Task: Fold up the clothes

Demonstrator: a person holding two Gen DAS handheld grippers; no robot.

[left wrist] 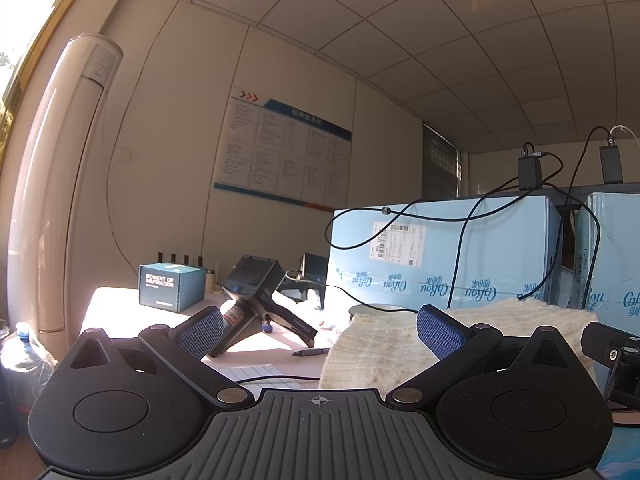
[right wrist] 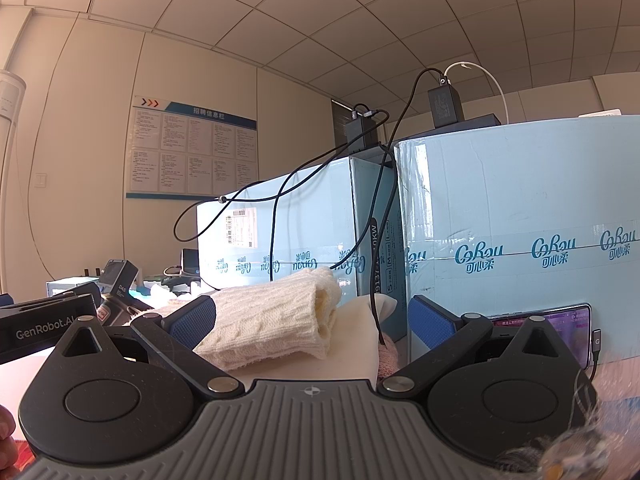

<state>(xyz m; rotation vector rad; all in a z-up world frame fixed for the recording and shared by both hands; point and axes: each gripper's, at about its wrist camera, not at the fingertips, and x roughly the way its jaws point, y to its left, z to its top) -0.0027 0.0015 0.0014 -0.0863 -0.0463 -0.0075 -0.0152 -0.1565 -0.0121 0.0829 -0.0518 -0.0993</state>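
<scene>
Our left gripper (left wrist: 320,330) is wide and holds nothing. The cream knit (left wrist: 384,344) lies on the table, ahead and to its right. It stretches sideways. Our right gripper (right wrist: 312,322), wide and holding nothing too, looks nearer.

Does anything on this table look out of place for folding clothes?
Yes. Black cables hang loose over the blue boxes, one down beside the cream knit, where it could snag. A pen lies nearby.
</scene>
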